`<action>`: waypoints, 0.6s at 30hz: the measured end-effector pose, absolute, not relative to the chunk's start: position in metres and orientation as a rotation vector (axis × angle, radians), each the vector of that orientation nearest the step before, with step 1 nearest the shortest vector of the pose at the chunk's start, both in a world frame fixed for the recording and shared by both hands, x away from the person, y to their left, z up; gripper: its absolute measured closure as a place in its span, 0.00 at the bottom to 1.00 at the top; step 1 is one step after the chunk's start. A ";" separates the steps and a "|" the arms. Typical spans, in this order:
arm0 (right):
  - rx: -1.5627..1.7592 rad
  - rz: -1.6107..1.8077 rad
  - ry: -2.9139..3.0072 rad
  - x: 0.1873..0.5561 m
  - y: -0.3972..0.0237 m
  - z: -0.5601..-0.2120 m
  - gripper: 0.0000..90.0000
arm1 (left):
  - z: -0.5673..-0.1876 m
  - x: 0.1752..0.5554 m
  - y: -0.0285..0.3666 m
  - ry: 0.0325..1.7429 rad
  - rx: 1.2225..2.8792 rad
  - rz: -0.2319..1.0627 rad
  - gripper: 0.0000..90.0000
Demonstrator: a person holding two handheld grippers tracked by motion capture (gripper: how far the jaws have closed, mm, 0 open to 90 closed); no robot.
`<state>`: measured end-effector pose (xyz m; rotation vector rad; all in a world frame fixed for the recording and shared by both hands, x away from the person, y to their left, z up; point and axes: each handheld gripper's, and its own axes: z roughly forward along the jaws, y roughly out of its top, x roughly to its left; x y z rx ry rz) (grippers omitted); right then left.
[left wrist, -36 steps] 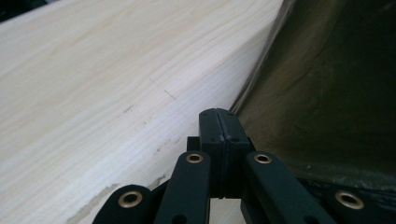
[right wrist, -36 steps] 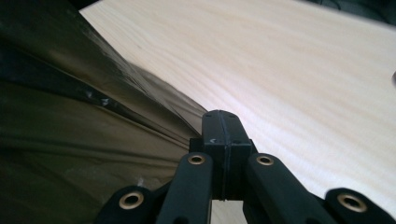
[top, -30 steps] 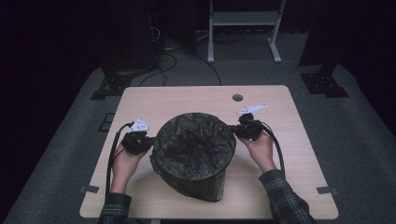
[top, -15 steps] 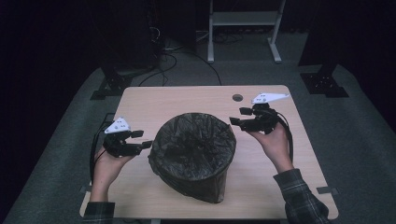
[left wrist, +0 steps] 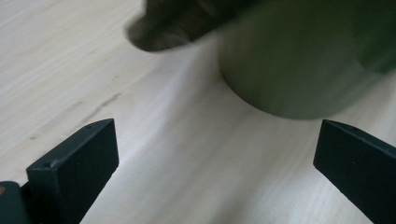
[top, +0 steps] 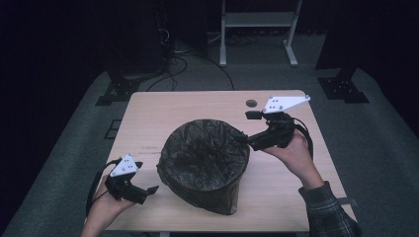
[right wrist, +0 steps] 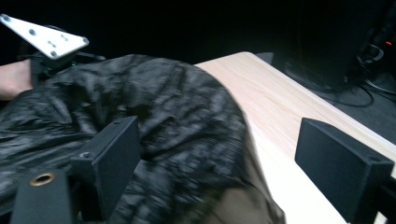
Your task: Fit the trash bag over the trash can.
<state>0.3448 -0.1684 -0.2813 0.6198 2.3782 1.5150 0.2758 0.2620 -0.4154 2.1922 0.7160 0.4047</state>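
Your table (top: 163,111) is pale wood with a faint grain. The bin (left wrist: 299,65) on it is olive green, lined with a glossy, crinkled black bag (top: 205,153). Both your grippers are black, each topped by a light grey plate (top: 284,102). Your right sleeve (top: 331,215) is a dark plaid.

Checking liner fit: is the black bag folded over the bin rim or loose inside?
Folded over. The black bag covers the rim and hangs down the bin outside; the right gripper view shows the same.
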 end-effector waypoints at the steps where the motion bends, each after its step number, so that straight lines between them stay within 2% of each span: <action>1: 0.598 1.511 2.378 0.343 -0.164 -0.280 0.12 | -0.420 0.274 0.261 0.699 2.193 0.396 0.00; 7: 0.481 1.471 2.475 0.340 -0.139 -0.278 0.11 | -0.444 0.269 0.255 0.652 2.184 0.376 0.00; 18: 0.363 1.279 2.669 0.344 -0.092 -0.303 0.11 | -0.478 0.275 0.239 0.633 2.267 0.337 0.00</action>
